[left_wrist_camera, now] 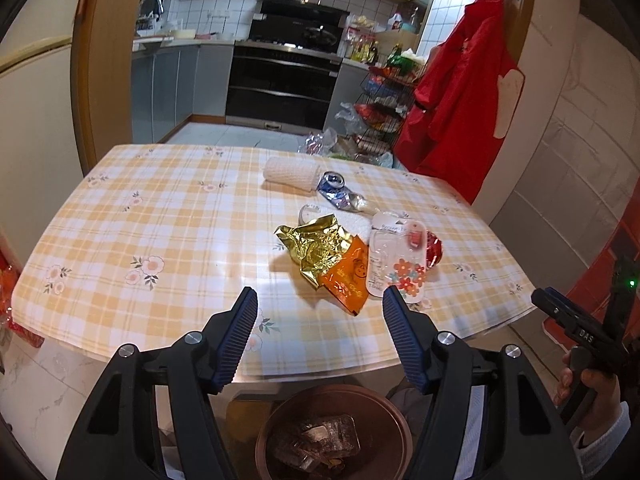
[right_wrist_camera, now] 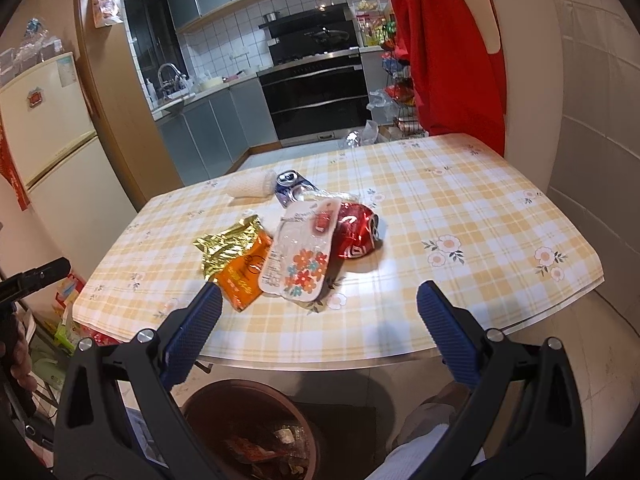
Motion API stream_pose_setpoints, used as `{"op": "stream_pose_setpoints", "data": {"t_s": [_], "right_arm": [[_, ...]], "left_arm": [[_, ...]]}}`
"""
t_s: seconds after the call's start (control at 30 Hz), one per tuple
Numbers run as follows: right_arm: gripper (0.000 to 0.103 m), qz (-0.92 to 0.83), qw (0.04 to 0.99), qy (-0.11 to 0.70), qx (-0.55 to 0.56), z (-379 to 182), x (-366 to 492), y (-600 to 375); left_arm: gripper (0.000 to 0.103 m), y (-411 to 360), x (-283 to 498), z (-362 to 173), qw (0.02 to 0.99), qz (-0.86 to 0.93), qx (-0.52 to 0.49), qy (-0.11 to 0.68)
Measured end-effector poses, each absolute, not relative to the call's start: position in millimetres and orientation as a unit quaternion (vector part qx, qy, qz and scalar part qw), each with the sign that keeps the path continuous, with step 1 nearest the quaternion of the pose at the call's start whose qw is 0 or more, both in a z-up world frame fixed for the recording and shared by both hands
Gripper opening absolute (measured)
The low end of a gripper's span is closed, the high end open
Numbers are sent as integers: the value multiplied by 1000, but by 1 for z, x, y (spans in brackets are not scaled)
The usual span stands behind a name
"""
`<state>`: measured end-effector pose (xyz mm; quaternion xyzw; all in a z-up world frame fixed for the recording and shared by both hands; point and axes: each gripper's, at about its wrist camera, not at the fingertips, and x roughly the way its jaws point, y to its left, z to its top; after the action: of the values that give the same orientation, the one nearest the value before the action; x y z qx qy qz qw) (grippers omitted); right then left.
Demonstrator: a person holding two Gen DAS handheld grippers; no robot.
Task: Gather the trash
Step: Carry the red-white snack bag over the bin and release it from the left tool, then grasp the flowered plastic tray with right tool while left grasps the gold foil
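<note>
Left wrist view shows your left gripper (left_wrist_camera: pixel 319 304) and right gripper (right_wrist_camera: pixel 319 303) both with jaws spread, empty, short of the trash pile (left_wrist_camera: pixel 352 248) on the table (left_wrist_camera: pixel 160 232). Grab the slick gold wrapper (left_wrist_camera: pixel 314 246) loosely and it may slip past the bin (left_wrist_camera: pixel 280 420).

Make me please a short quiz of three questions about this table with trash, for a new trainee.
1. True or false: both grippers are open and hold nothing.
2. Which item lies partly on top of the crushed red can? A) gold foil wrapper B) white flowered package C) blue can
3. Where is the brown bin?

Key
1. True: left gripper and right gripper are empty.
2. B
3. On the floor, below the near table edge, with trash already inside.
</note>
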<state>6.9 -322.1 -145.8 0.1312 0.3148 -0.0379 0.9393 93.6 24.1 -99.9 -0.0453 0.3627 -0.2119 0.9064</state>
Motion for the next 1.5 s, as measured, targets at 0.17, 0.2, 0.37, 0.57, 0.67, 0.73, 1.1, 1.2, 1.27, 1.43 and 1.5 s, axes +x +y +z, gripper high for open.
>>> {"op": "stream_pose_setpoints", "data": {"t_s": [0.17, 0.2, 0.37, 0.57, 0.67, 0.73, 1.1, 1.2, 1.27, 1.43, 1.5], "right_arm": [[96, -40, 938, 324, 115, -161, 36, -329], [96, -39, 939, 324, 112, -163, 42, -329], [84, -20, 937, 333, 100, -190, 93, -325], [63, -6, 927, 359, 110, -231, 153, -317], [57, -5, 919, 374, 127, -252, 178, -316], [55, -6, 913, 383, 137, -263, 188, -317], [39, 7, 918, 365, 154, -259, 188, -314], [38, 2, 924, 348, 158, -248, 180, -316], [37, -3, 928, 337, 161, -241, 174, -320], [37, -13, 937, 311, 155, -225, 161, -327], [37, -15, 940, 306, 152, -221, 157, -329]], "left_arm": [[64, 14, 125, -119, 900, -207, -42, 382], [64, 12, 131, -123, 899, -206, -41, 385], [63, 1, 165, -147, 890, -200, -37, 408], [63, -6, 202, -178, 880, -194, -36, 432], [63, -8, 218, -191, 875, -192, -38, 443], [63, -10, 227, -198, 872, -192, -40, 449], [63, -27, 251, -226, 857, -206, -48, 470], [63, -30, 253, -230, 853, -208, -51, 475], [63, -35, 253, -233, 851, -213, -50, 478], [61, -39, 265, -241, 842, -215, -78, 489], [60, -39, 275, -246, 838, -210, -97, 495]]}}
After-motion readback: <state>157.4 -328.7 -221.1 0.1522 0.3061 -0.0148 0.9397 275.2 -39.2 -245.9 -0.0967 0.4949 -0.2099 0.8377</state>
